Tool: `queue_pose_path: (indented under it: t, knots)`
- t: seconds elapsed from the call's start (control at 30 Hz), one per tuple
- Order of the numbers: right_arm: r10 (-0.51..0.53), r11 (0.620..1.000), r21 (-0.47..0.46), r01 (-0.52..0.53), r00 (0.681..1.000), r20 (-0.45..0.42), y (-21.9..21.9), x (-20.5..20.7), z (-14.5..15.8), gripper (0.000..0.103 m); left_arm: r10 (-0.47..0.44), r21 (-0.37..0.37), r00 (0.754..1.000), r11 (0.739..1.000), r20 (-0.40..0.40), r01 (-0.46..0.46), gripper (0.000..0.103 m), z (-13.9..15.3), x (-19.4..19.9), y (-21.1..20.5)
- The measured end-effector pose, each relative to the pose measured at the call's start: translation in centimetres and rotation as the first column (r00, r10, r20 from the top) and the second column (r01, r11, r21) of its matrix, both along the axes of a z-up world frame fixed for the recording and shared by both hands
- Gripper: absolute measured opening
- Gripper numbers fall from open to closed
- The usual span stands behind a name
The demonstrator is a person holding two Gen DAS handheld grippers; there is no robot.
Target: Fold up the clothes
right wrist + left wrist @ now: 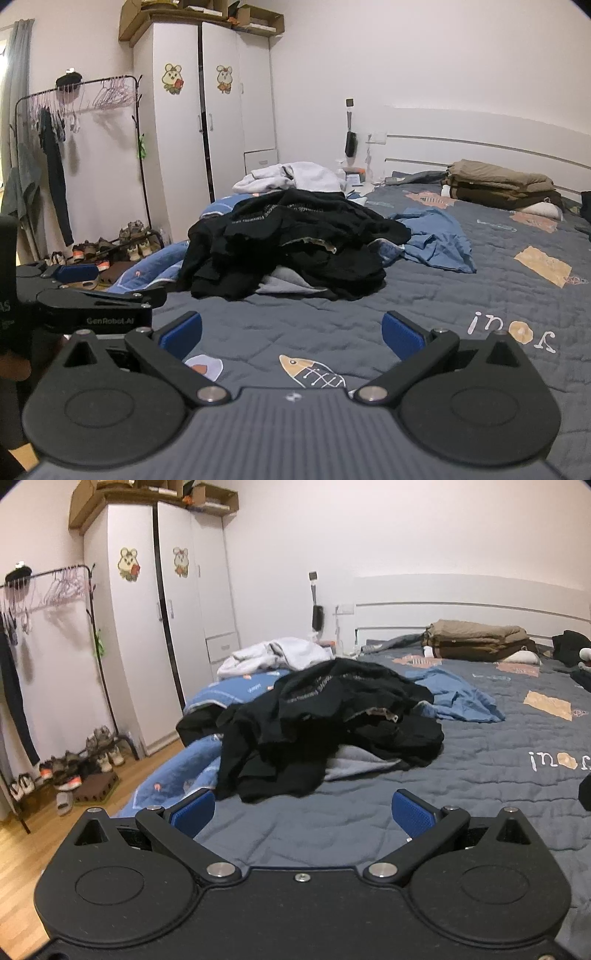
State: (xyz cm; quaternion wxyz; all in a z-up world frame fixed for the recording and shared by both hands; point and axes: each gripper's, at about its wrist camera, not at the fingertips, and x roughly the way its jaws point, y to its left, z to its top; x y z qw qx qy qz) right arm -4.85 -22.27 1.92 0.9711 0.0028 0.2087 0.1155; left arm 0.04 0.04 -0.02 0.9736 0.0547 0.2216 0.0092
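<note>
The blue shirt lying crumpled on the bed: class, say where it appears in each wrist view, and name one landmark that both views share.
Left wrist: the blue shirt lies right of centre, just right of the black clothes pile.
Right wrist: the blue shirt lies right of centre, again just right of the black clothes pile.
Shared landmark: the white wardrobe with two animal stickers.

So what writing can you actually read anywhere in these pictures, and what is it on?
"GenRobot.AI": on the side of the left gripper, seen from the right wrist view.
"joui", or close to it, seen upside down: stitched in white on the grey quilt.
White lettering on the black garment on the pile: too small and creased to read.
Letters ending in "AS" on the dark object at the left edge: cut off.
Wardrobe stickers: cartoon animals, no text.
</note>
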Motion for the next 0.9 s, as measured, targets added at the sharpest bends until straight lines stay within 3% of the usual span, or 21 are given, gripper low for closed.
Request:
queue_pose_path:
  t: [0.17, 0.33, 0.9]
  knots:
    - [-0.007, 1.0, 0.015, 0.007, 1.0, -0.01, 0.6, 0.0, -0.3, 0.103, -0.013, -0.002, 0.999, 1.0, -0.03, 0.013, 0.103, 0.0, 1.0, 0.3]
    - [-0.014, 0.998, 0.06, 0.014, 1.0, 0.007, -0.5, 0.0, 0.3, 0.103, -0.023, 0.068, 0.999, 0.997, 0.048, 0.019, 0.103, 0.2, 0.1, -1.2]
    - [-0.029, 0.997, 0.068, 0.028, 0.999, 0.014, -1.0, -0.7, 0.8, 0.103, -0.021, 0.016, 0.999, 1.0, 0.043, 0.021, 0.103, 0.1, -0.2, -1.0]
